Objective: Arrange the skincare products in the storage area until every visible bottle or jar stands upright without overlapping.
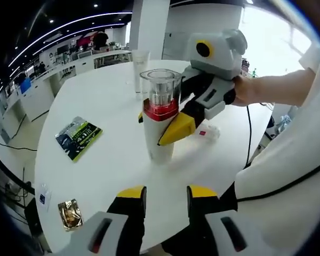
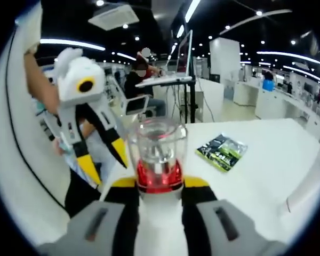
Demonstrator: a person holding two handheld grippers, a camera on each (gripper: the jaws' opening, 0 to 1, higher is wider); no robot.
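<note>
Loose packets scattered on the white worktop [image 1: 106, 160]
A green-and-black sachet [image 1: 78, 137] lies flat, a small gold packet [image 1: 70, 214] near the edge, a white tumbler [image 1: 140, 68] standing far back.

The left gripper [image 1: 162, 193] and right gripper [image 2: 159, 184] are grey with black jaws, yellow tips; the person's sleeve [image 1: 288, 160] is white.

The right gripper [image 2: 159, 184] is clamping a bottle [image 2: 160, 165] with a clear cap and red collar, its yellow-tipped fingers [image 2: 122, 183] pressing both sides. The left gripper [image 2: 104, 154] is hanging just beside it, fingers spread apart. A green packet [image 2: 222, 151] is lying on the white counter [image 2: 277, 160] behind.
</note>
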